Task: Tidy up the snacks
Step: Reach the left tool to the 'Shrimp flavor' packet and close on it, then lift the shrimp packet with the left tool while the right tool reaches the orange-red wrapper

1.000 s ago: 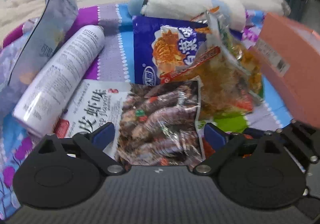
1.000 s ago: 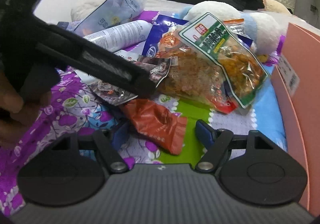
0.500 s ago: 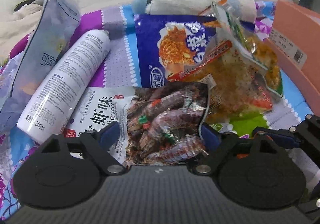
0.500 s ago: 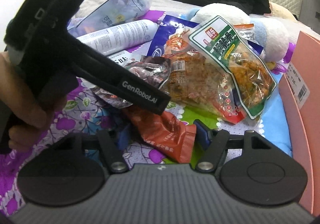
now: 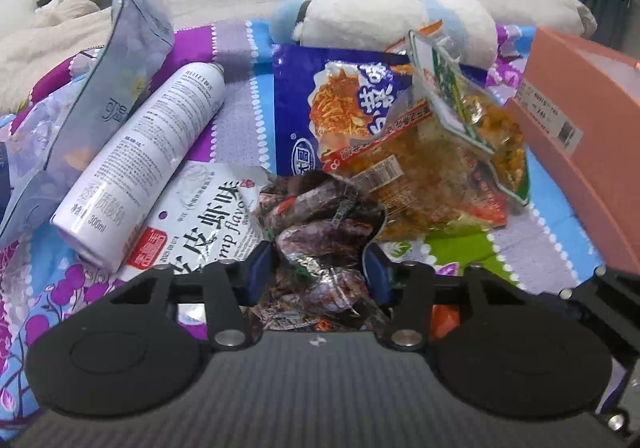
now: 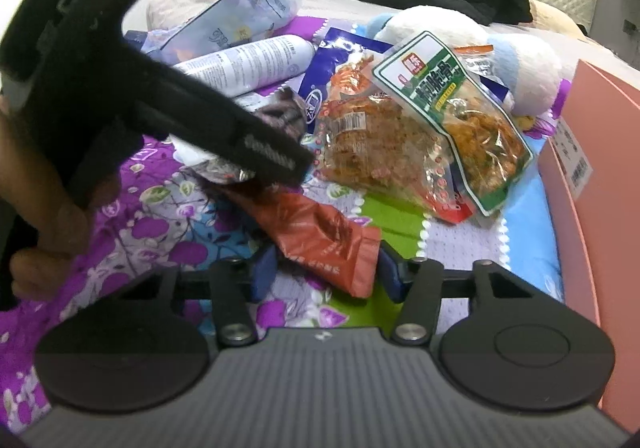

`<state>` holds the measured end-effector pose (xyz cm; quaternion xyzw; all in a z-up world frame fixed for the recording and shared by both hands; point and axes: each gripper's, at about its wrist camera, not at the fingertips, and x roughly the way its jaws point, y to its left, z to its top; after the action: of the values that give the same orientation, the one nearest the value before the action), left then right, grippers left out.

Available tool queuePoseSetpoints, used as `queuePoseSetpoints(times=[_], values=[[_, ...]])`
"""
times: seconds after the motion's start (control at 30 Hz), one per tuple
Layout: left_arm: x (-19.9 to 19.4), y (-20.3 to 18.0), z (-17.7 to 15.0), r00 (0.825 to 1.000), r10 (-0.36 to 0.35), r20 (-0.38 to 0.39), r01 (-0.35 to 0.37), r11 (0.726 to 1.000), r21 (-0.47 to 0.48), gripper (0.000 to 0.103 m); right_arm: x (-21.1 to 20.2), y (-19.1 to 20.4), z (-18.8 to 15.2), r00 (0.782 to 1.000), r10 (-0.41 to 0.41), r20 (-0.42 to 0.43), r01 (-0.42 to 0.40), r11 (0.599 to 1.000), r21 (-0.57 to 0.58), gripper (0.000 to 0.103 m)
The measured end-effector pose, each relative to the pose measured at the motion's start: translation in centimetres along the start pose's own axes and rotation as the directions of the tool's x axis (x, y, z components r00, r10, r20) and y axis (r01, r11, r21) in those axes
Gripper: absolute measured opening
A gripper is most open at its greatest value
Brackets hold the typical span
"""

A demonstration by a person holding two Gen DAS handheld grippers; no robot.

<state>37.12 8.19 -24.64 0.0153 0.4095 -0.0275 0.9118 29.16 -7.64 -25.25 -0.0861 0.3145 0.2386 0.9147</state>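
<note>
My left gripper is shut on the crumpled shrimp snack bag, which is squeezed between its blue pads. That bag also shows in the right wrist view behind the left gripper's body. My right gripper has its jaws partly closed around the end of a red snack packet lying on the floral cloth; the pads are close to it. A blue noodle bag, a clear orange snack bag and a green-labelled snack bag lie in a pile behind.
A white spray can lies at the left beside a pale plastic pouch. A pink box stands at the right edge. A white and blue plush toy sits behind the pile. Dark clothing lies on the bed beyond.
My left gripper has closed on the shrimp bag and crumpled it. My right gripper has moved forward over the red packet and its jaws have narrowed around it.
</note>
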Motion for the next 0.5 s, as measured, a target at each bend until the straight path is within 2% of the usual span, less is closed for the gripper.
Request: queuePoseSetpoints(times=[0.1, 0.37, 0.43, 0.5], values=[[-1.5, -0.2, -0.2, 1.0, 0.002, 0.019, -0.001, 1.0, -0.014, 0.048, -0.8, 0.0, -0.3, 1.0, -0.007, -0.001, 0.007, 1.0, 0.005, 0.052], [-6.5, -0.7, -1.2, 0.998, -0.035, 0.056, 0.038, 0.998, -0.049, 0.047, -3.8, 0.6, -0.6, 0.999, -0.044, 0.016, 0.044, 0.999, -0.004, 0.052], [-7.8, -1.0, -1.7, 0.997, -0.049, 0.06, 0.052, 0.997, -0.05, 0.047, -4.4, 0.9, -0.8, 0.999, -0.05, 0.005, 0.05, 0.999, -0.006, 0.036], [-9.0, -1.5, -2.5, 0.996, -0.059, 0.065, 0.063, 0.997, -0.048, 0.047, -5.0, 1.1, -1.4, 0.998, -0.057, -0.003, 0.057, 0.998, -0.001, 0.035]])
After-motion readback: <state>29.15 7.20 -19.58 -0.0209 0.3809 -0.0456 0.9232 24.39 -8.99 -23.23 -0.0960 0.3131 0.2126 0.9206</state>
